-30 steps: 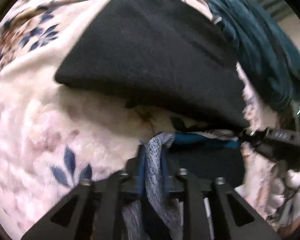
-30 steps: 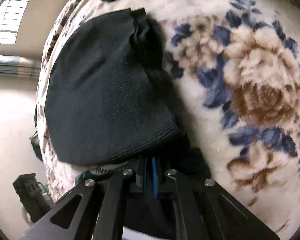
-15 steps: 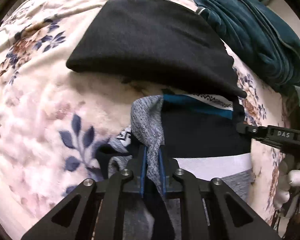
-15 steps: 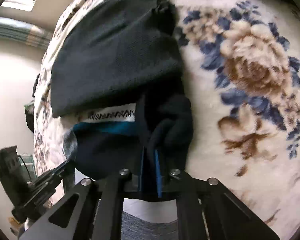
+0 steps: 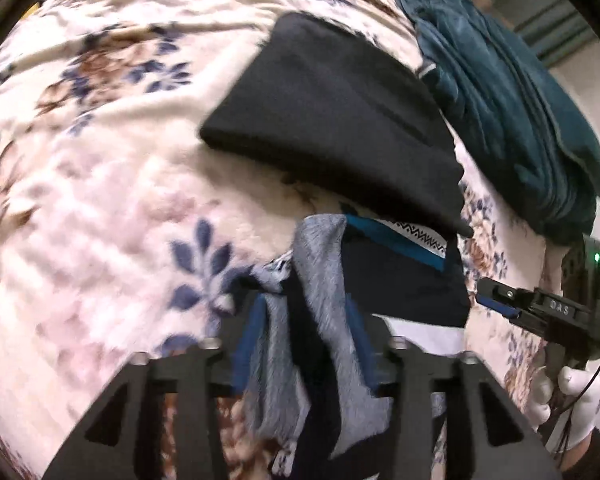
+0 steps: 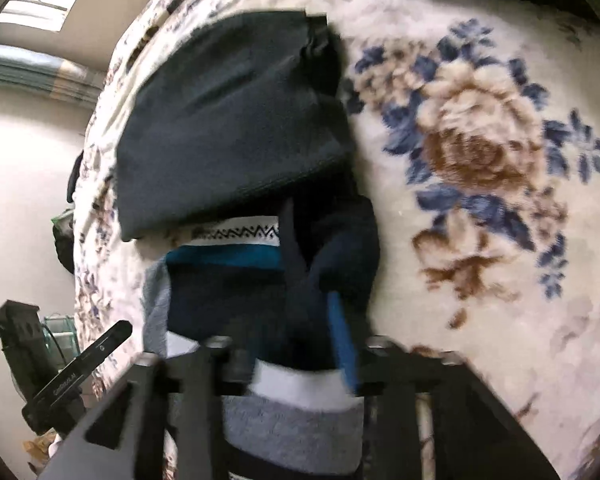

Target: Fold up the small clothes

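Knitwear of the limp, light sort: a small striped knit garment (image 5: 400, 280) in navy, teal, white and grey, lying on a floral fleece blanket (image 5: 100, 200) at about five o'clock in the left wrist view, just below a folded black garment (image 5: 332, 120) whose near edge overlaps or touches its zigzag band. Likely to sag and bunch wherever unsupported, to cling somewhat to the fleece and not slide, and to take no harm from a firm pinch. Best taken at the outer corners or along a hem, both layers pinched together, never mid-panel, where only a loose tuck would come up. Left gripper (image 5: 304, 344) at six o'clock with blue pads standing well apart, a grey sleeve or edge of the knit draped loosely through the gap, not clamped as far as can be judged. Right gripper (image 6: 296, 340) at six o'clock in its own view, finger bases spread, one blue pad showing and the other hidden behind a rolled navy fold of the same garment lying between the jaws; seemingly slack too, though blurred. Main panel spread flat between the two tools, toward eleven o'clock from the right one. Dark teal plush cloth (image 5: 520, 100) heaped at two o'clock in the left view, apart from the work
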Available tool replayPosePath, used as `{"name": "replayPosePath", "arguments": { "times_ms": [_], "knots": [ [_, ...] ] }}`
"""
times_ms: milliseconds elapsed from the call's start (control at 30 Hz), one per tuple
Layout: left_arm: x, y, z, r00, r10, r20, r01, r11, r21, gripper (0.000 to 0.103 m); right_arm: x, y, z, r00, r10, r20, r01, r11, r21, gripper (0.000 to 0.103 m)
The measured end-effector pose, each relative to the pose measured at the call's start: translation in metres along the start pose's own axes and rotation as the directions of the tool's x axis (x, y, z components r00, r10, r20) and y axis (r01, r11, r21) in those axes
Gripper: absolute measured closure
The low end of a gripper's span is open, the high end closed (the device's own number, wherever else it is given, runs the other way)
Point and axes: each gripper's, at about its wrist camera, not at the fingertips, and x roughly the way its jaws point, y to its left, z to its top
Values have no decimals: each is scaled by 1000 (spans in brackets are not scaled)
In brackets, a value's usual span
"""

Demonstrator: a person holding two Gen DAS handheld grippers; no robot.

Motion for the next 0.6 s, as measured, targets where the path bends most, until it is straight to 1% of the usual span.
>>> {"name": "replayPosePath", "arguments": {
  "times_ms": [67,133,167,200,233,267,300,333,367,400,433,467,500,533,600],
  "knots": [
    [-8,7,-13,1000,-26,10,27,998,-48,41,-12,2,-13,1000,-16,8,16,999,-34,45],
    [-17,14,-28,998,-57,18,59,995,-85,40,-22,3,-34,999,-48,13,48,997,-60,44],
    [-17,13,-40,997,-69,15,70,992,-105,39,-25,3,-43,999,-51,10,52,996,-68,39],
    [-20,15,-50,997,-75,7,75,991,-114,34,-29,2,-56,998,-62,4,62,996,-71,24],
    [-22,15,-59,997,-82,-2,81,990,-119,30,-31,1,-67,998,-70,-1,70,995,-70,15],
    [-25,18,-71,996,-82,-22,79,989,-126,22,-34,1,-83,997,-76,-9,75,995,-71,3],
    [-28,21,-84,996,-75,-51,67,988,-137,21,-36,1,-98,996,-82,-19,81,994,-70,1],
    [-30,24,-96,995,-77,-71,66,987,-148,21,-38,0,-114,995,-97,-30,95,993,-64,1],
    [-35,28,-115,991,-95,-98,78,984,-162,21,-42,-2,-134,993,-113,-46,111,993,-46,1],
    [-37,31,-127,988,-100,-120,80,983,-163,21,-45,-4,-149,991,-118,-58,116,993,-30,1],
    [-41,33,-139,985,-99,-141,76,985,-158,21,-50,-8,-174,990,-115,-76,115,993,-5,1],
    [-45,36,-159,980,-99,-173,74,987,-146,20,-53,-10,-190,989,-118,-86,119,993,8,1],
    [-47,37,-172,975,-99,-200,73,988,-136,20,-59,-14,-214,987,-130,-99,134,991,29,1],
    [-48,36,-187,968,-97,-231,71,990,-120,20,-62,-16,-228,985,-137,-105,142,989,41,1],
    [-52,35,-220,954,-86,-288,68,995,-73,20,-68,-23,-270,979,-152,-132,164,983,78,1]
  ]
}}
